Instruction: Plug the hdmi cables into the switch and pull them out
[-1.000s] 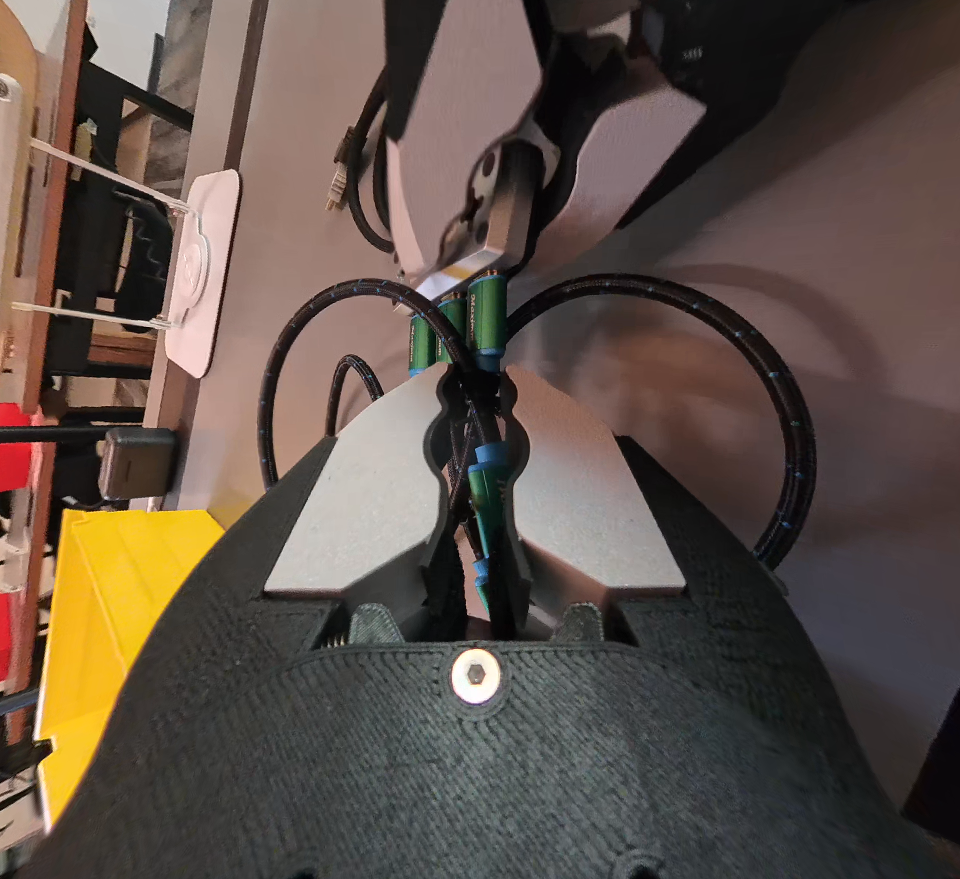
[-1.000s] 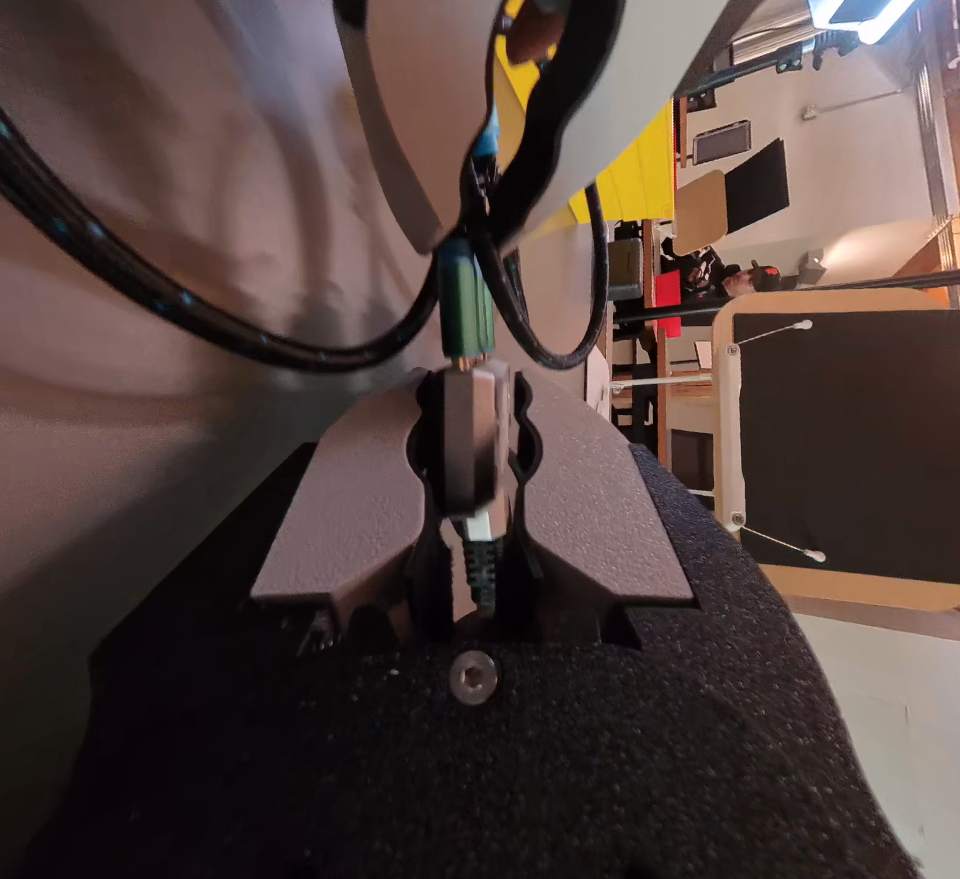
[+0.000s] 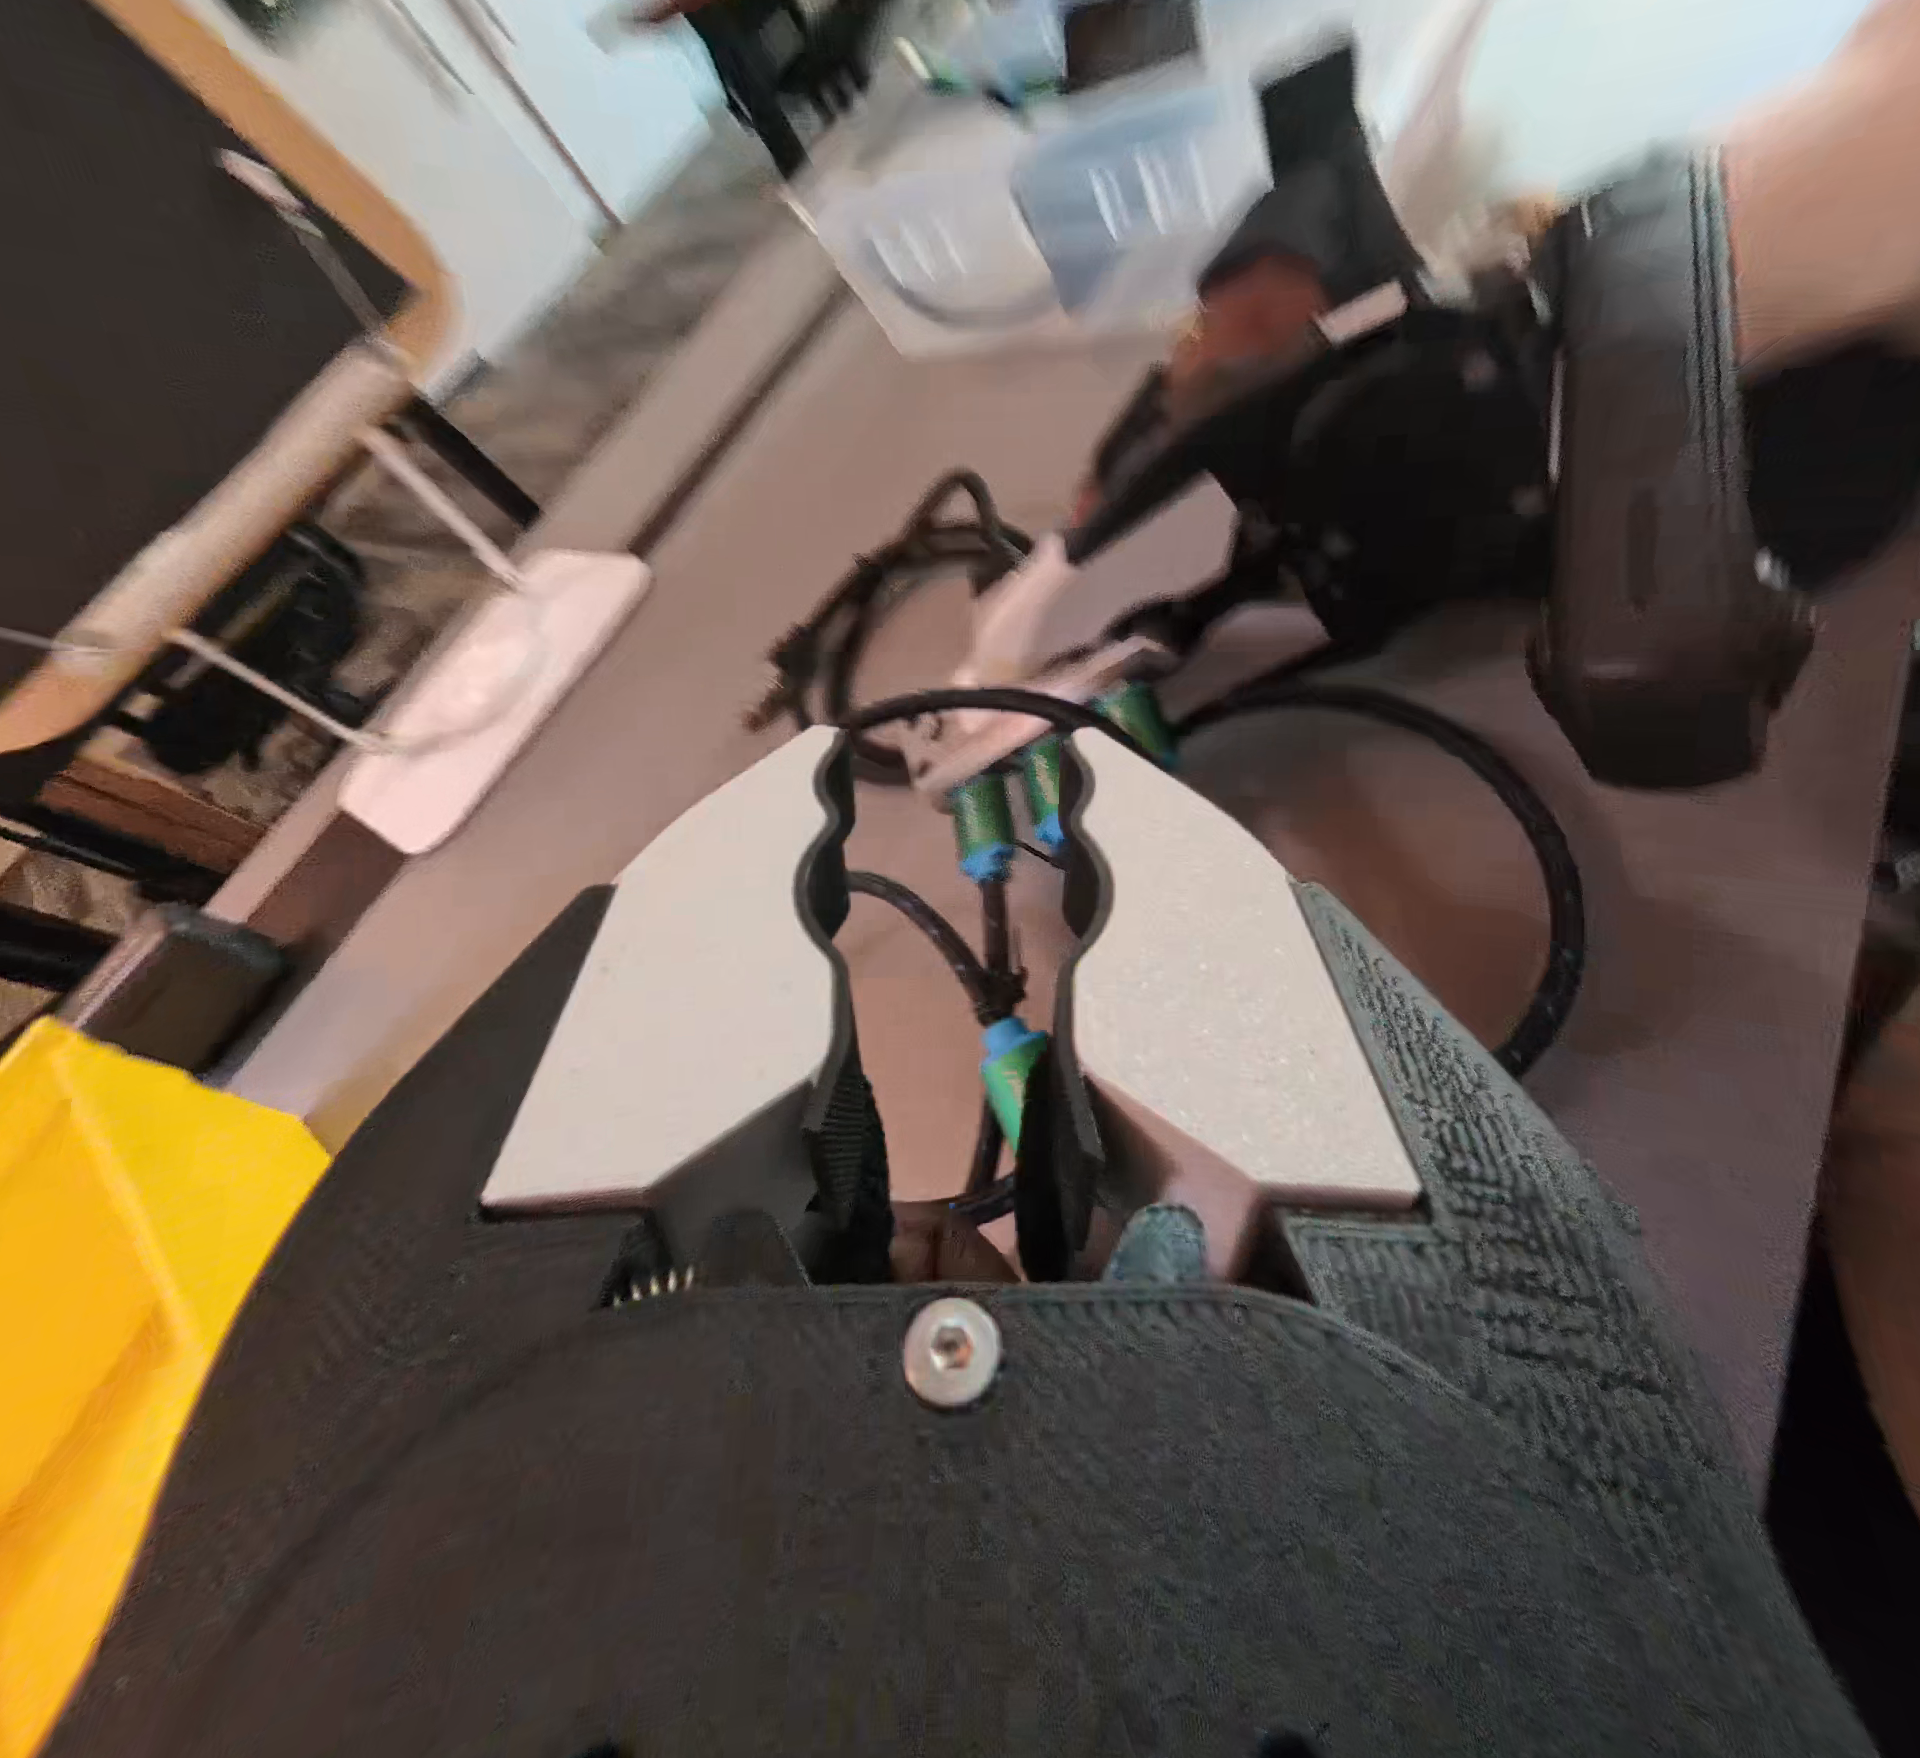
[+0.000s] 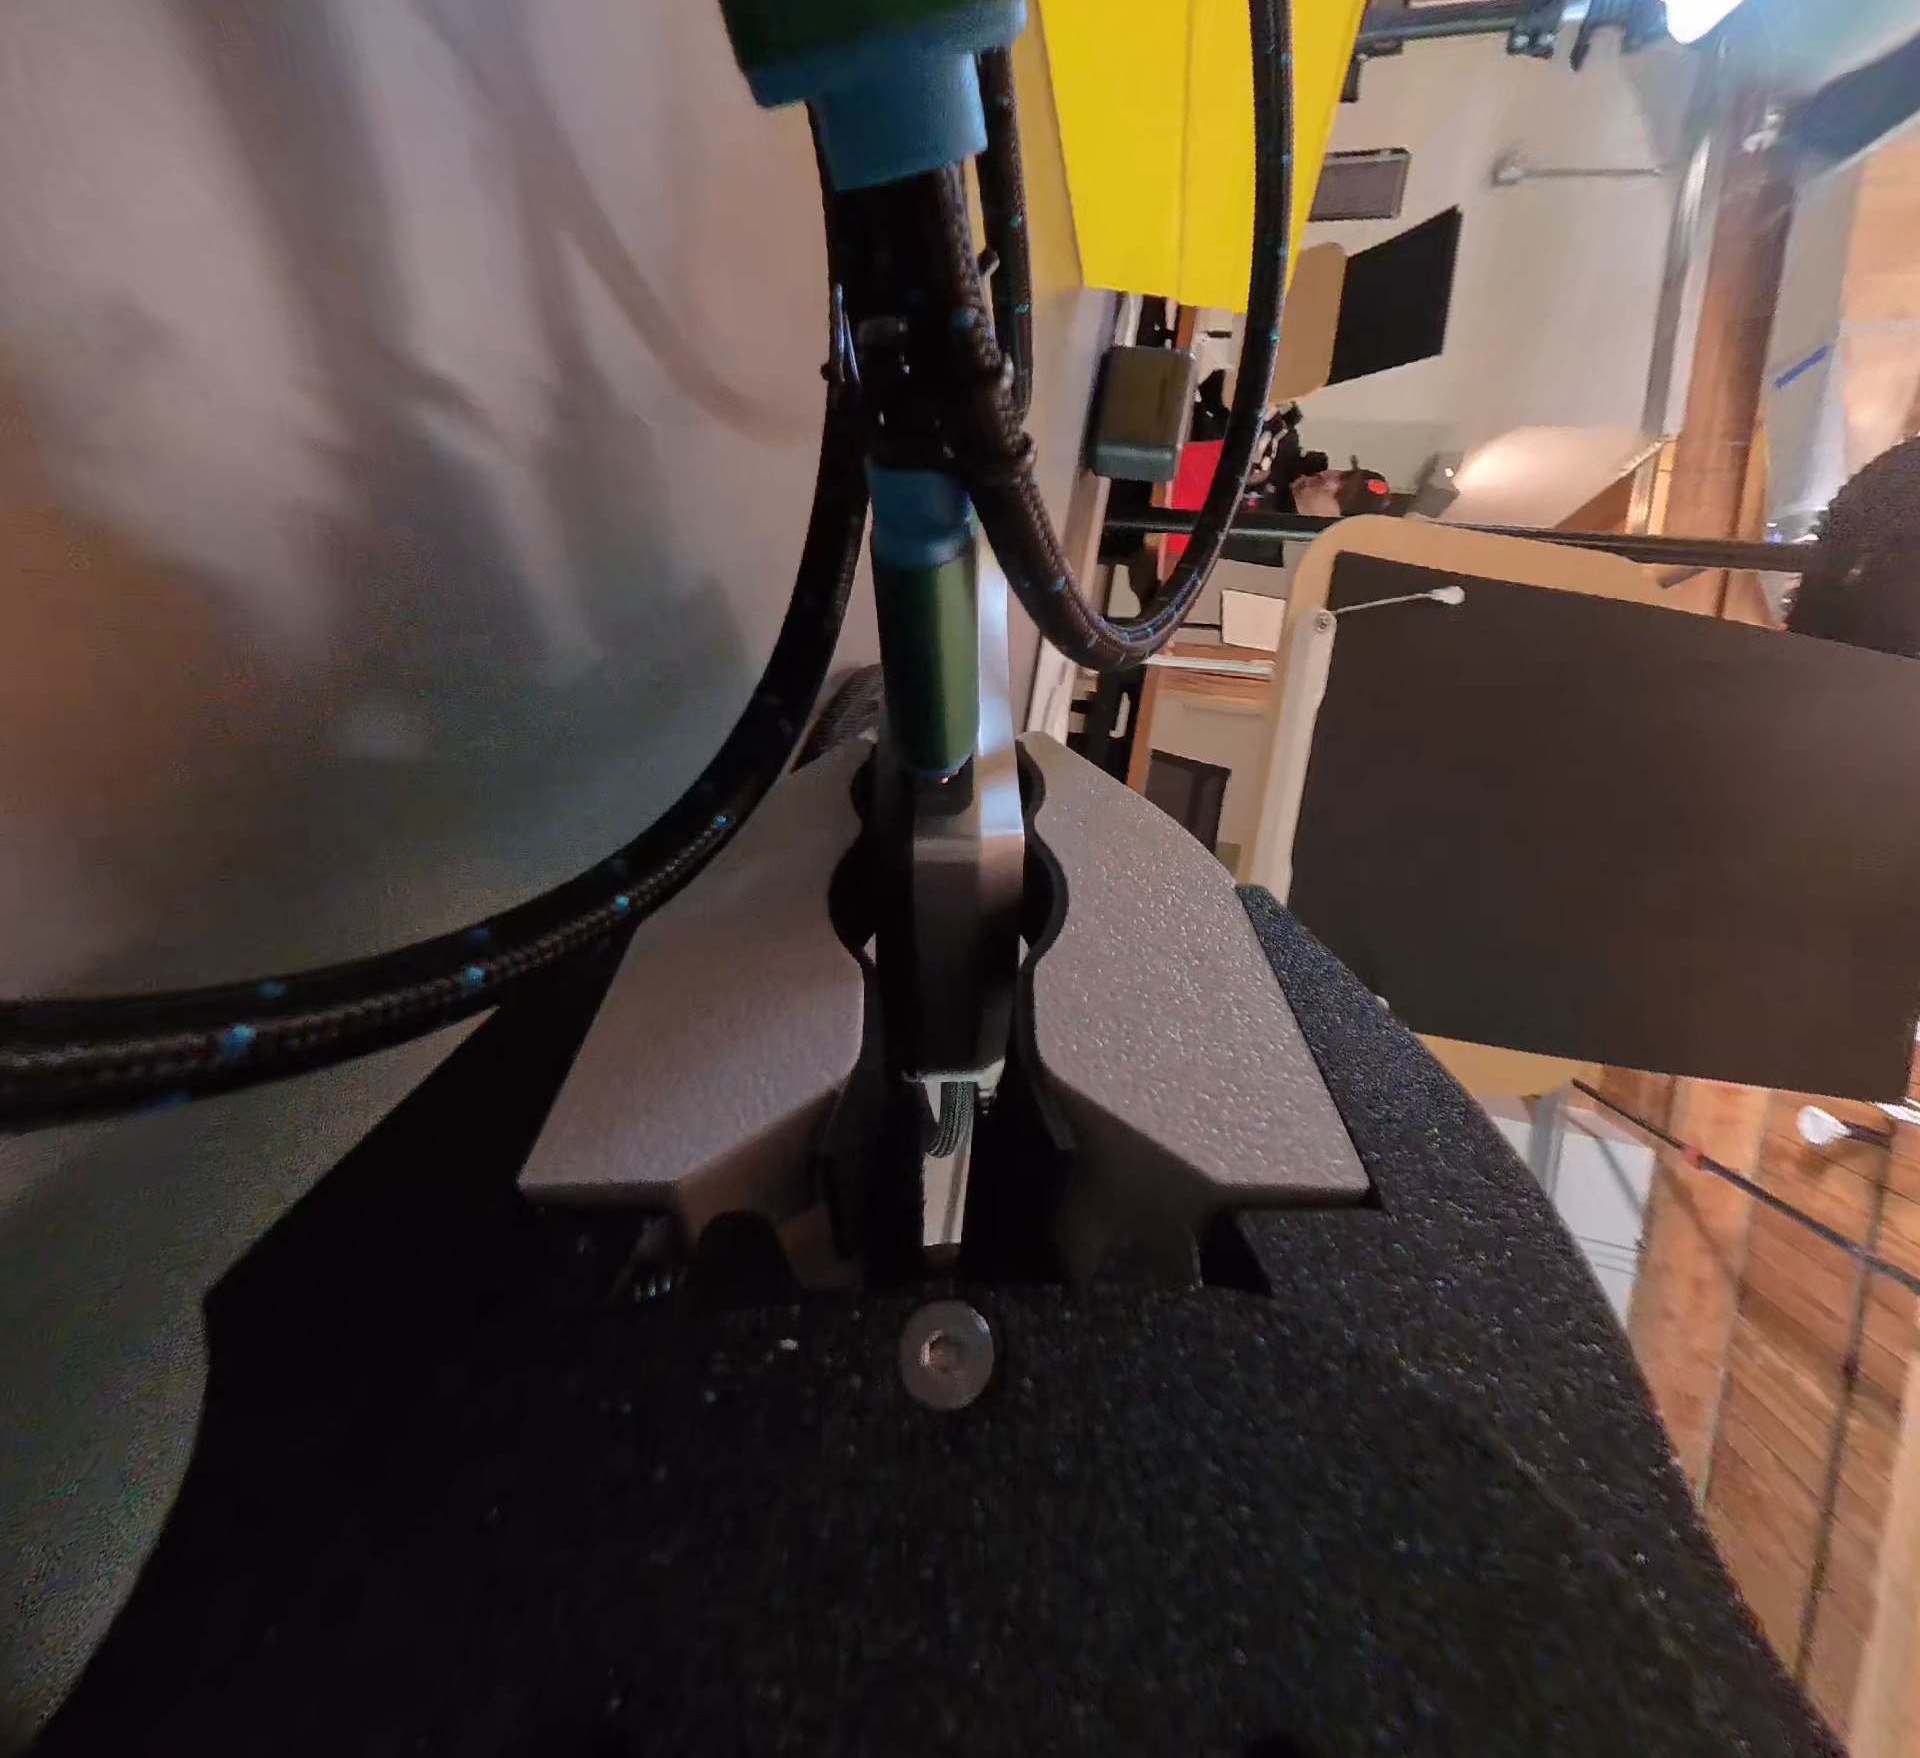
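My right gripper [image 4: 948,773] is shut on the small grey switch [image 4: 940,929], and a green HDMI plug [image 4: 925,659] sits in the switch's front. In the left wrist view the switch [image 3: 1023,716] is blurred, held by the right gripper [image 3: 1049,628] with up to three green plugs [image 3: 982,815] in it. My left gripper [image 3: 961,752] is open just short of those plugs. A loose green and blue plug [image 3: 1013,1074] hangs free between its fingers, beside the right one. Black braided cables [image 3: 1538,877] loop over the table.
A yellow bin [image 3: 104,1293] is at my left, also in the right wrist view [image 4: 1174,46]. A white stand base [image 3: 499,669] and a framed black board [image 3: 156,254] stand at the table's left edge. Another dark cable [image 3: 883,586] lies behind the switch. A person's hand [image 3: 1818,202] holds the right gripper.
My left gripper has opened, let go of the cable and plug, and swung back and away from the switch. The right gripper has kept its hold on the switch.
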